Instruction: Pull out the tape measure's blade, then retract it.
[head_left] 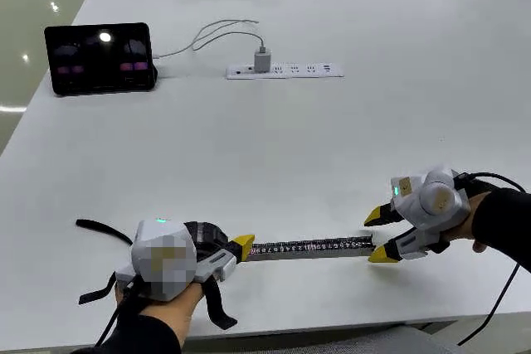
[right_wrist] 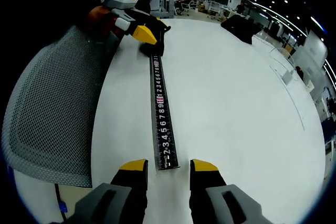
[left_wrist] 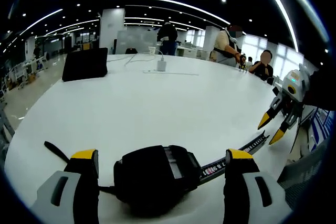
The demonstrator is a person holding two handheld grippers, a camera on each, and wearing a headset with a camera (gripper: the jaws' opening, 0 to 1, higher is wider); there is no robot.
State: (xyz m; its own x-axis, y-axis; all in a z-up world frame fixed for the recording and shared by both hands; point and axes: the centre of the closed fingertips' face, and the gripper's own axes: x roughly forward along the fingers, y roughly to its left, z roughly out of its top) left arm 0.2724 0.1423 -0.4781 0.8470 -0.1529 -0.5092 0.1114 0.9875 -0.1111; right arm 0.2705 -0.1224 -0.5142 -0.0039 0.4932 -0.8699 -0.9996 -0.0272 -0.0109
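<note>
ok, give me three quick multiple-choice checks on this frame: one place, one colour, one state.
1. Where is the tape measure case?
A) in a drawer
B) between the jaws of the left tool
C) on the floor

2. What colour are the tool tips?
A) yellow
B) red
C) green

3. What state is the blade in?
A) fully retracted
B) curled up in the air
C) pulled out, flat on the table

Answers:
1 B: the left gripper view shows the case between that tool's two jaws.
2 A: the tips are yellow on both tools.
3 C: the numbered blade lies along the table, its end between the open jaws of the right tool.
</note>
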